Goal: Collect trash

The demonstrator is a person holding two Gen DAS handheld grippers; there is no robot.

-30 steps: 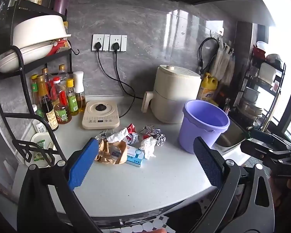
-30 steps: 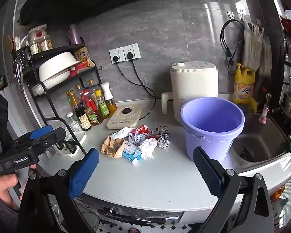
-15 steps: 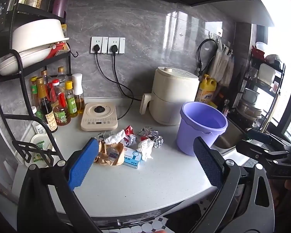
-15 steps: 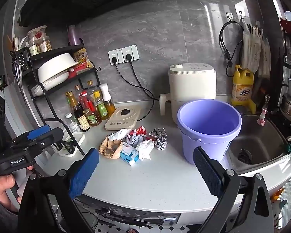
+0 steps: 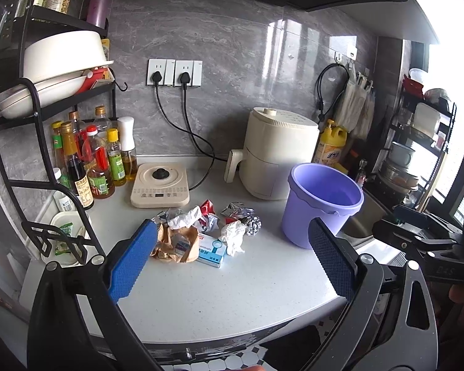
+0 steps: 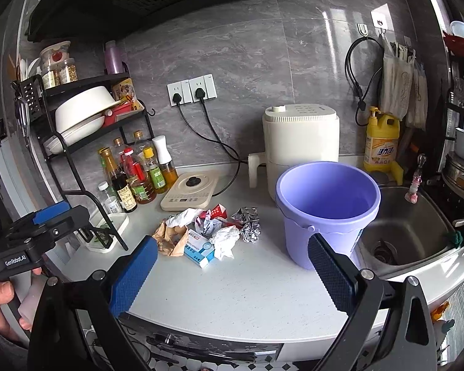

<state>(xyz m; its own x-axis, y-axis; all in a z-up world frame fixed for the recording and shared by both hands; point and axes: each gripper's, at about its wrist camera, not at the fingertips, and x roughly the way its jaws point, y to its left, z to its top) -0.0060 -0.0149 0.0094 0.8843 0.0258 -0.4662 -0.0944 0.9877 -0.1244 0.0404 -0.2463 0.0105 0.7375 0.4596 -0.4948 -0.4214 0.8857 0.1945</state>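
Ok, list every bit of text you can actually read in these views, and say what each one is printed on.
"GenRoboLAI" (last letters uncertain): white print on the left gripper body, right wrist view.
"B4S" (faint, uncertain): embossed on the right gripper body, left wrist view.
Yellow detergent bottle: Chinese characters, too blurred to read.
Blue-and-white box: print too small.
Sauce bottles: labels unreadable.

Lilac bucket (image 6: 326, 213), silver foil ball (image 6: 251, 231), brown paper (image 6: 170, 238) — blue-and-white box (image 6: 199, 249)
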